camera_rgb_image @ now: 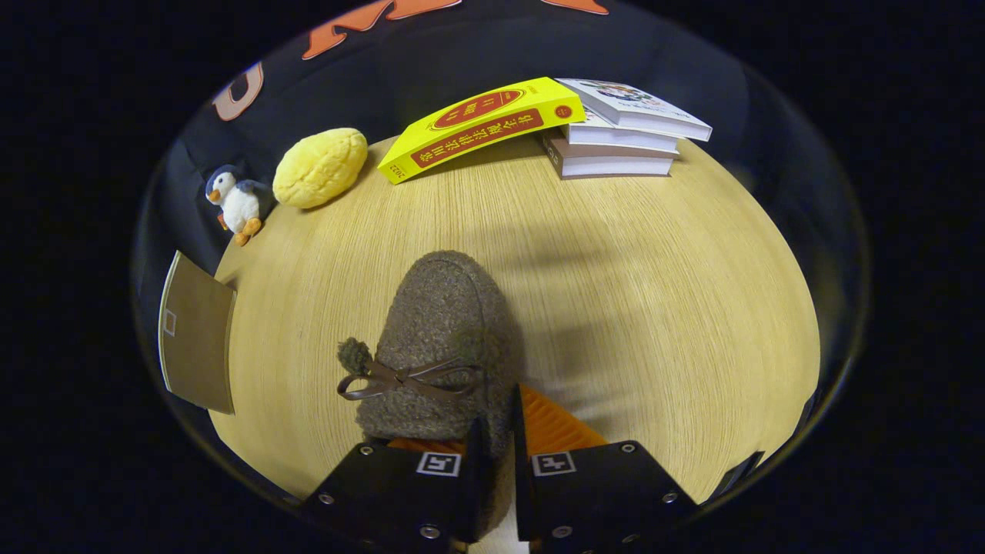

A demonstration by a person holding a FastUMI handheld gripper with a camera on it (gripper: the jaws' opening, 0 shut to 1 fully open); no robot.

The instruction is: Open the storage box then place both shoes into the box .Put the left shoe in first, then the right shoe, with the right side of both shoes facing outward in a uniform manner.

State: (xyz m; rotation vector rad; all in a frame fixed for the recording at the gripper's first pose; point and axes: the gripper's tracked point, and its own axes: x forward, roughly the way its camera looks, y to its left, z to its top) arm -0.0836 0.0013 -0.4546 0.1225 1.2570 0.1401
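A round wooden bench [616, 308] fills the scene, seen from just behind the gripper [492, 454]. The jaws stand almost closed, pinching the rim at the back of a fuzzy brown shoe [446, 338] between them, with one finger inside the opening and the other outside it. The shoe points away from the jaws, toe toward the far side of the bench, and a thin brown bow [392, 379] crosses its top with a small pompom [354, 355] to the left of the bow.

Left of the shoe, at the bench's near left rim, a brown flat panel [196, 338] sticks out past the rim; whether it belongs to the storage box cannot be told.

Far beyond the shoe, at the back left, a small plush penguin [235, 201] sits beside a yellow bun-shaped soft toy [321, 167]. At the back centre a yellow book [481, 127] leans with its raised end on a stack of books [619, 135], well apart from the shoe
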